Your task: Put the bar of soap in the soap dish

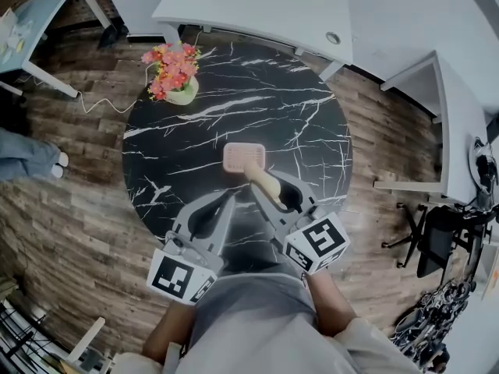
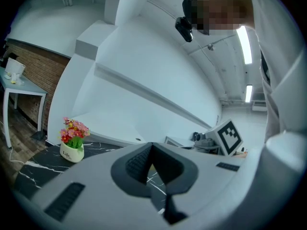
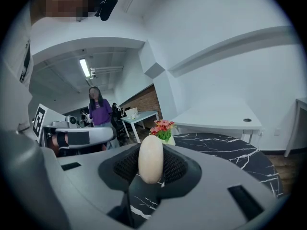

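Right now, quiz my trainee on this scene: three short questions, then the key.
1. True or false: the soap lies in the dish.
2. Which gripper holds the soap? A left; B right; C neither.
3. In the head view, what stands at the table's far left edge?

Key
1. False: it is clamped between jaws, short of the dish.
2. B, the right gripper.
3. The flowers.
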Demonstrator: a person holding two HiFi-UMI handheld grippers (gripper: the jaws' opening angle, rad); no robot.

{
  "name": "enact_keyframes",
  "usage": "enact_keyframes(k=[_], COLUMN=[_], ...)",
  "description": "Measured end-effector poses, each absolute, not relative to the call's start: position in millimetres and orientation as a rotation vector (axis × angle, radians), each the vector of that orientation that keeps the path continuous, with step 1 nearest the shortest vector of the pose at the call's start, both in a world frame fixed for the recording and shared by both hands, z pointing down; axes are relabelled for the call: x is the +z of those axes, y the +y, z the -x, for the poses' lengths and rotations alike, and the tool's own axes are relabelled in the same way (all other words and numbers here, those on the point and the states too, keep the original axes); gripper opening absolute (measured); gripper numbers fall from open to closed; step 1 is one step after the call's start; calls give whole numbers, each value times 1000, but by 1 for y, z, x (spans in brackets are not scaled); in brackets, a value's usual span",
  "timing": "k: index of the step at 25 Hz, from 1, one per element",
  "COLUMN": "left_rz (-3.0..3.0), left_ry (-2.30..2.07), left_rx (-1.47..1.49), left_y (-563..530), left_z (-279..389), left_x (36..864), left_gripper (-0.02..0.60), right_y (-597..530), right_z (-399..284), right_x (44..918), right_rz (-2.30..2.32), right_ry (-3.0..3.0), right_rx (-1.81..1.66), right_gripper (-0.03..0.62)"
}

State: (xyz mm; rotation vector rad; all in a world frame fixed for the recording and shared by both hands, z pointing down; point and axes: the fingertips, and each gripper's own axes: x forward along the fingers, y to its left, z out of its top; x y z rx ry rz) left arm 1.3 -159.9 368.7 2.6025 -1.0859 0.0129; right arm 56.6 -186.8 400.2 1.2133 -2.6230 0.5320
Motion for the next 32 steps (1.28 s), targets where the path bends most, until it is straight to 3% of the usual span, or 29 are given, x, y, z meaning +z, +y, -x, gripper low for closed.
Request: enact_keyframes(k=[32], left_rz=[-2539], left_ry=[-1121], left_rx=[57], left_y=[-176], left_z=[11], left_x=[389], left_gripper=[3], right_y=[-222], right_z=[-35], right_x=[532], right_rz=[-1044], right_ry=[-2413], right_rx=[618], right_gripper=[118])
